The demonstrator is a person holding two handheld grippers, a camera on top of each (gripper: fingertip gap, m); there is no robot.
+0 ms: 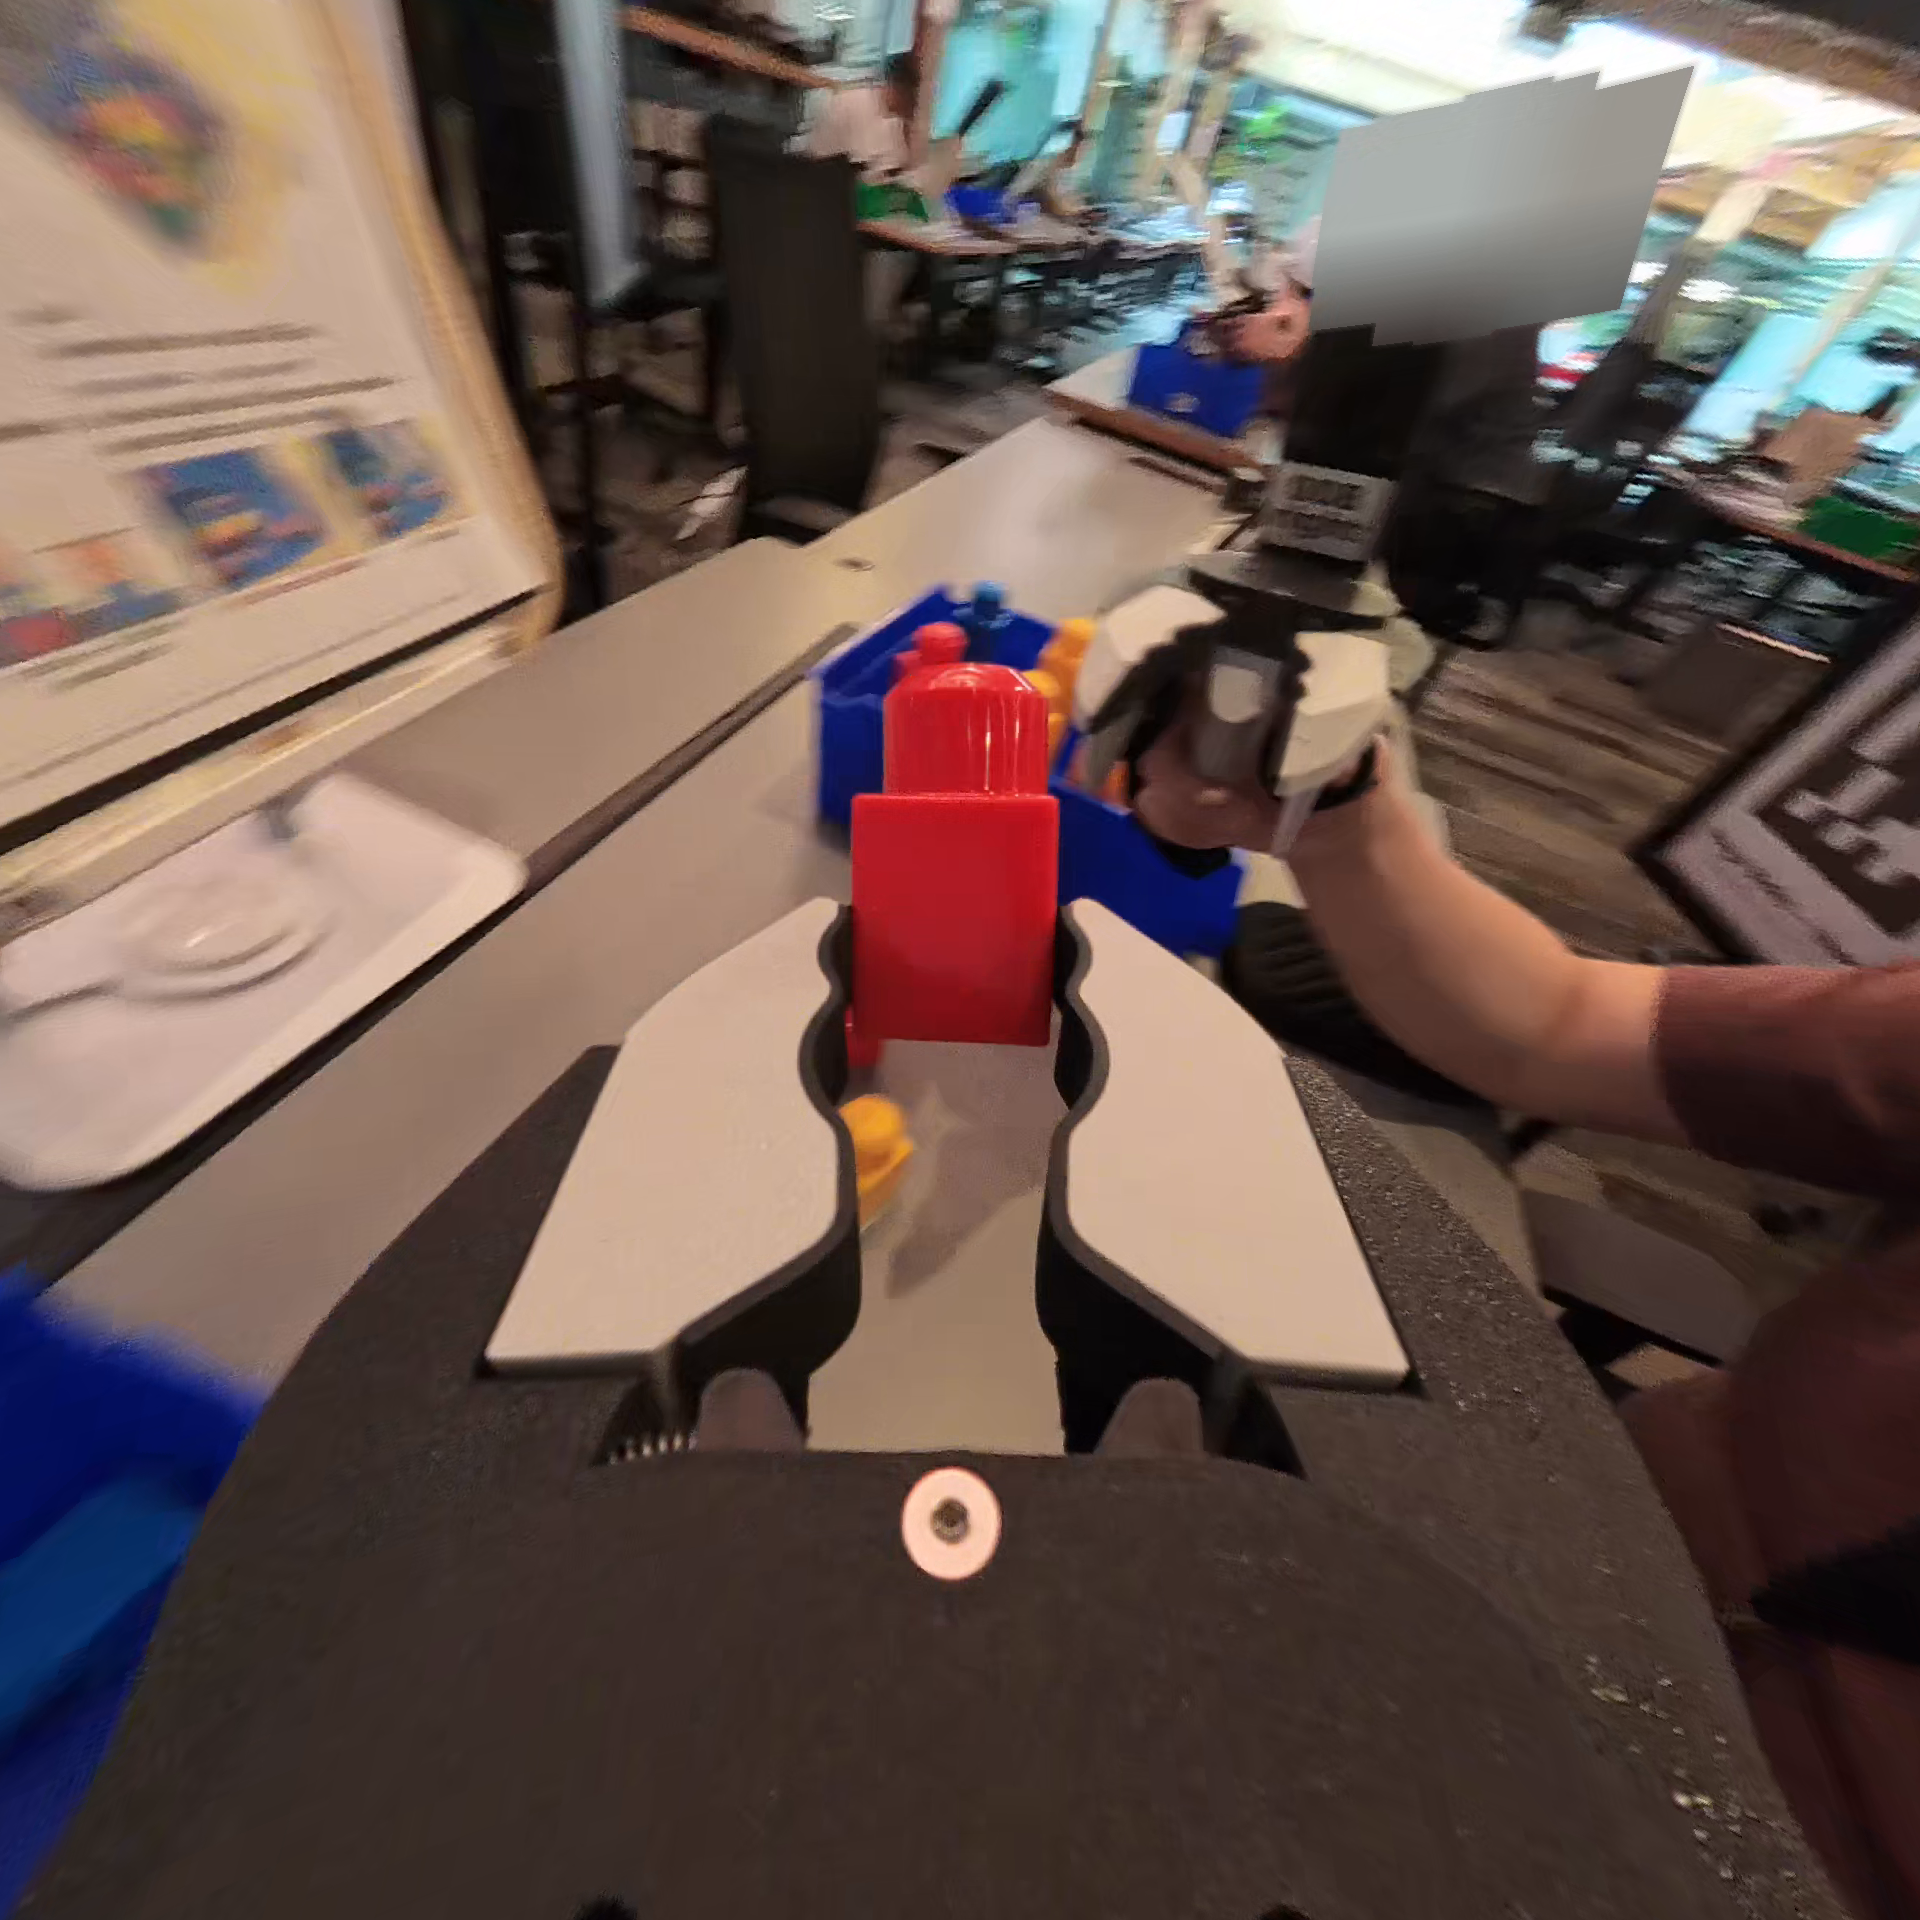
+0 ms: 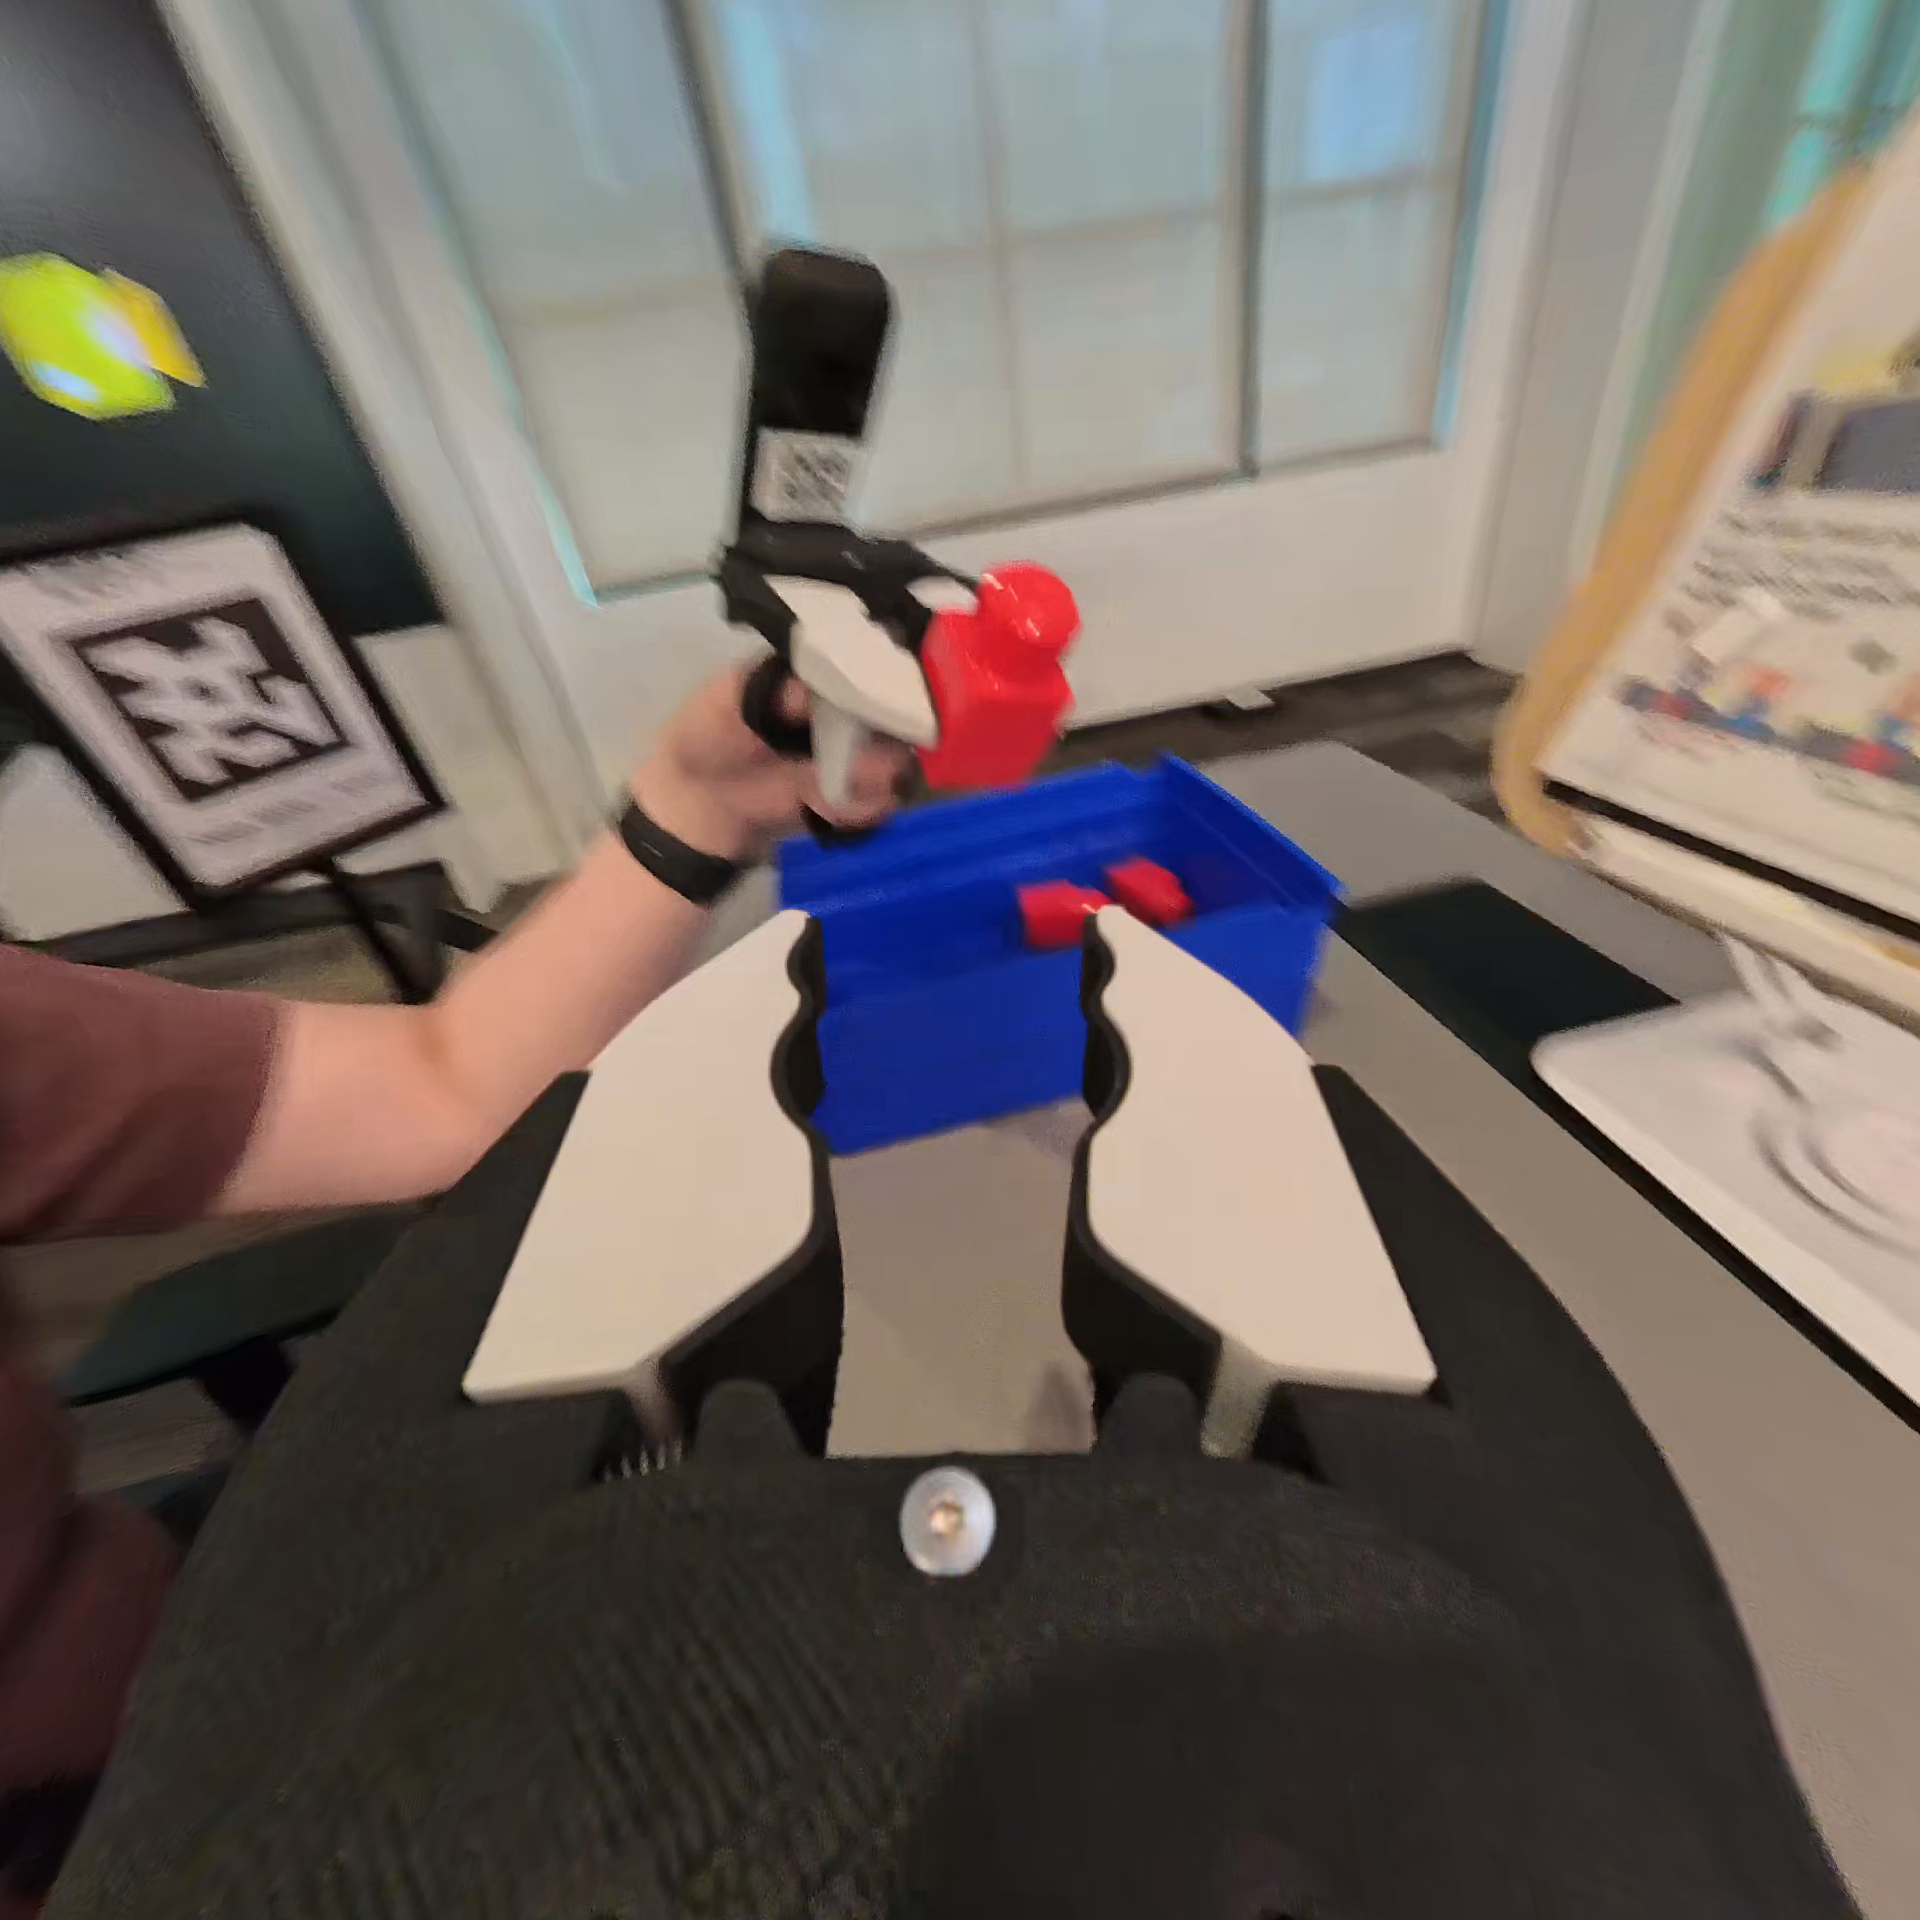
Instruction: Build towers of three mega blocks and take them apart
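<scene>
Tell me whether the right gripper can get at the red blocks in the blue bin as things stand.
Probably yes. The right gripper is open and empty, pointed at the blue bin, whose top is open. The red blocks lie uncovered inside. The left gripper, holding a red block, is above the bin's far-left edge.

Workshop-like lab; cluttered workbenches (image 1: pixel 1039 234), fiducial marker board (image 2: pixel 213 707), poster (image 1: pixel 208 364).

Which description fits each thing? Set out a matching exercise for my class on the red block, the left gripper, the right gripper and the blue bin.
Things:
1. red block
2. right gripper
3. blue bin
4. yellow block

Descriptions:
A. open, holding nothing
B. lies on the grey table
C. gripped by the left gripper, off the table
D. contains red blocks

Pairs: 1-C, 2-A, 3-D, 4-B
</scene>
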